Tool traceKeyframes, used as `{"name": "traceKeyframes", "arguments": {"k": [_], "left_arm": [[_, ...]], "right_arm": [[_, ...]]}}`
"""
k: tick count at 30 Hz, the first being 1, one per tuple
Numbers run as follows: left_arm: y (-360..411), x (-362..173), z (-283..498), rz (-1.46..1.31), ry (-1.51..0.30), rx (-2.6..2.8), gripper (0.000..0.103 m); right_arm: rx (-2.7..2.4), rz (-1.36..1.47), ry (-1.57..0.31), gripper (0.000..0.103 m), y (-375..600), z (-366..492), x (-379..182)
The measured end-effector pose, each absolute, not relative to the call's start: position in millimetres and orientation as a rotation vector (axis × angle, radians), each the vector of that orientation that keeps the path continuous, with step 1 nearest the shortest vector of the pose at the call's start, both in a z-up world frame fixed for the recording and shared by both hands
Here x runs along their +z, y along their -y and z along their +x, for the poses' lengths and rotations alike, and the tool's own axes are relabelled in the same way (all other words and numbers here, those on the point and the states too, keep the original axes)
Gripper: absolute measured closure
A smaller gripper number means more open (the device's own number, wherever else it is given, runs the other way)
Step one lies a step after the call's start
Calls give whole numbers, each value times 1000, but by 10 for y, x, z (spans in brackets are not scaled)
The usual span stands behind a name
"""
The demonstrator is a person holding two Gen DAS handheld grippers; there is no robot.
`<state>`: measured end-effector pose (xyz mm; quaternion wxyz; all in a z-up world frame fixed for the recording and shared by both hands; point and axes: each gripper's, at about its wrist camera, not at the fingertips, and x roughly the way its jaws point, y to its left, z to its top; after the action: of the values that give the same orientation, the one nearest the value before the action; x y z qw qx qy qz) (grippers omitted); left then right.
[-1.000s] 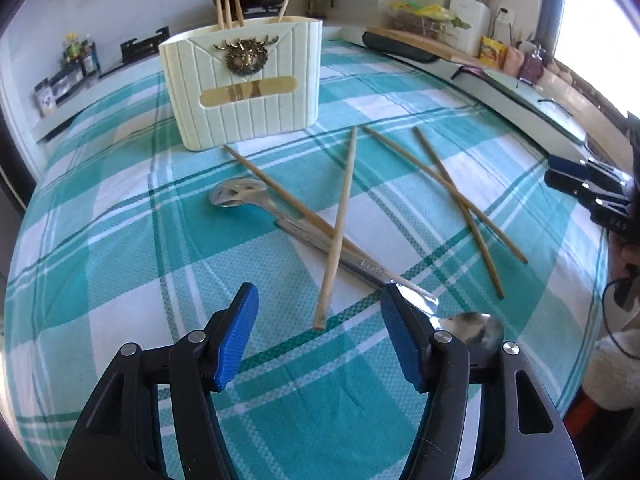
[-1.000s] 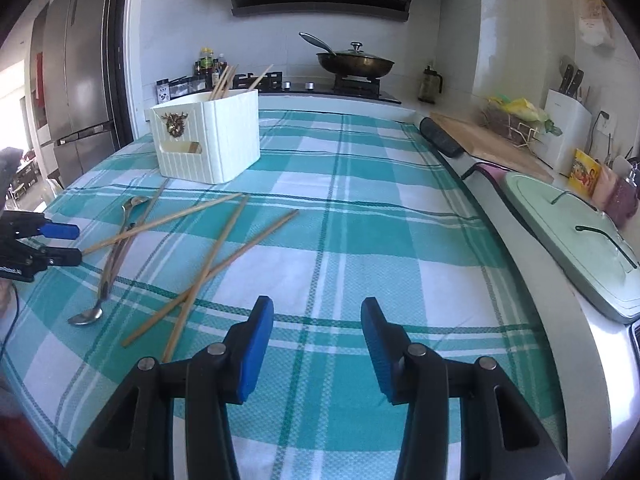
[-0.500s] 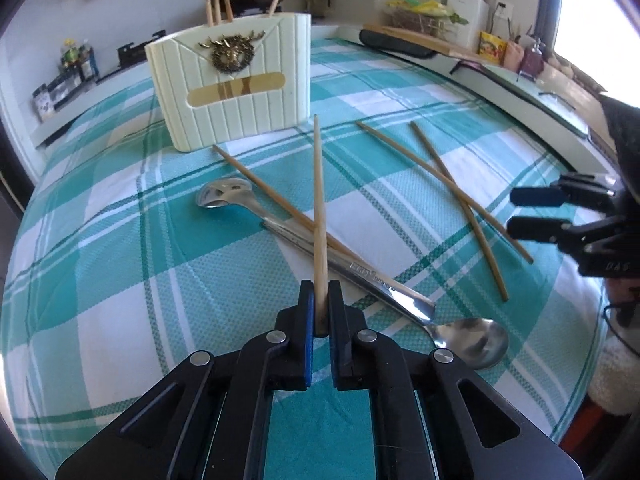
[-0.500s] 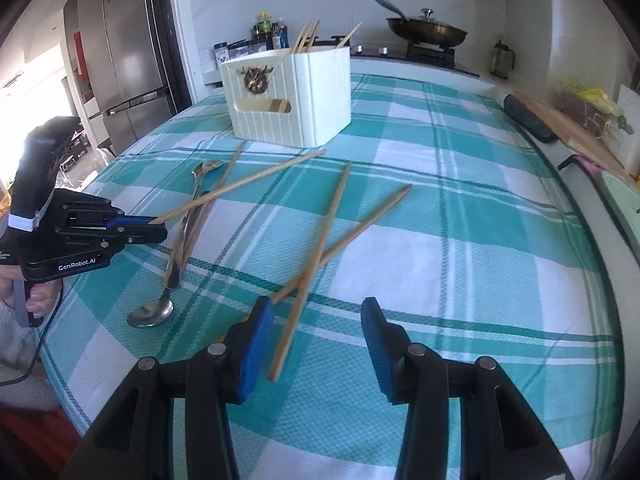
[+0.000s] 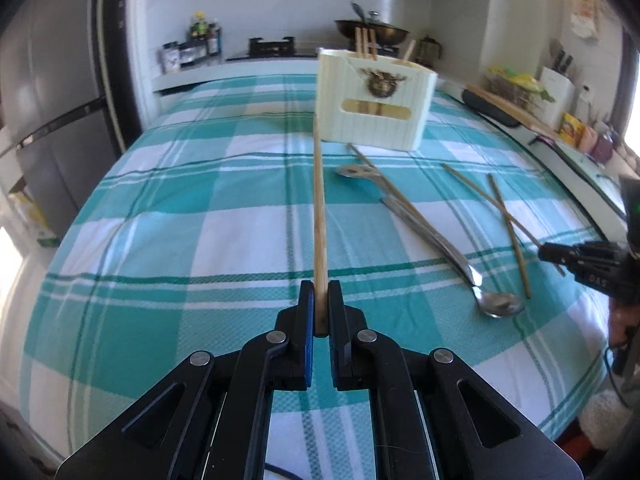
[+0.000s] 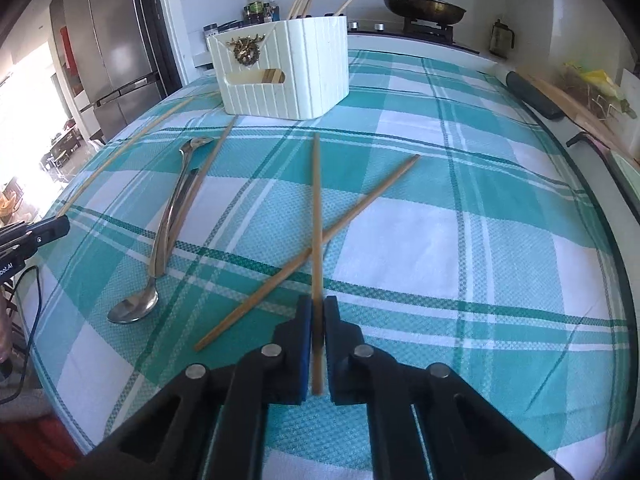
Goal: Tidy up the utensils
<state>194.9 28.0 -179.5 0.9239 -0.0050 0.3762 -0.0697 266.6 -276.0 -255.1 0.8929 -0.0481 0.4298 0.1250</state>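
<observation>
We hold a slim wooden chopstick (image 5: 319, 216) in the left gripper (image 5: 318, 312), jaws clamped on its near end, above the checked woven cloth (image 5: 160, 240). The right gripper (image 6: 317, 332) pinches another chopstick (image 6: 316, 216) lying across a third (image 6: 320, 240). A steel spoon (image 6: 160, 248) lies nearby. The ribbed cream holder (image 6: 288, 68) seemingly contains several chopsticks.

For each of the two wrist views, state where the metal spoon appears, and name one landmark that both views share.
Left wrist view: the metal spoon lies right of centre, bowl toward the camera.
Right wrist view: the metal spoon lies left of centre, bowl toward the camera.
Shared landmark: the cream utensil holder, standing beyond the spoon's handle end.
</observation>
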Motion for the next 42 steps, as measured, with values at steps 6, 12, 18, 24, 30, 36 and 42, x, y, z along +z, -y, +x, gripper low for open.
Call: {"name": "traceKeyframes", "arguments": {"k": [6,12,18,24,30,36,42], "left_arm": [[-376,-1961,2127,-82,-804,-51,99],[-356,-2102,2250,-99,-872,-29,94],[-254,-2110,2271,-44,-902,-64,41],[-190,-2138,2319,12,-957,-67,13],[-190,-2166,2364,47,-995,-78,3],[-226,-2164,2434,50,-1026,-89,0],[-322,-2119,2489,16,-1054,-118,1]], "right_arm": [[113,-131,-795,97,3055,2464,-2406],[-62,-132,-796,97,3518,2398,-2445],[-61,-72,-830,70,3762,2394,-2550],[-48,-47,-845,55,3807,2439,-2582],[-34,-36,-858,47,3860,2465,-2591],[-21,-42,-873,40,3896,2509,-2585],[2,-52,-921,38,3913,2574,-2563]]}}
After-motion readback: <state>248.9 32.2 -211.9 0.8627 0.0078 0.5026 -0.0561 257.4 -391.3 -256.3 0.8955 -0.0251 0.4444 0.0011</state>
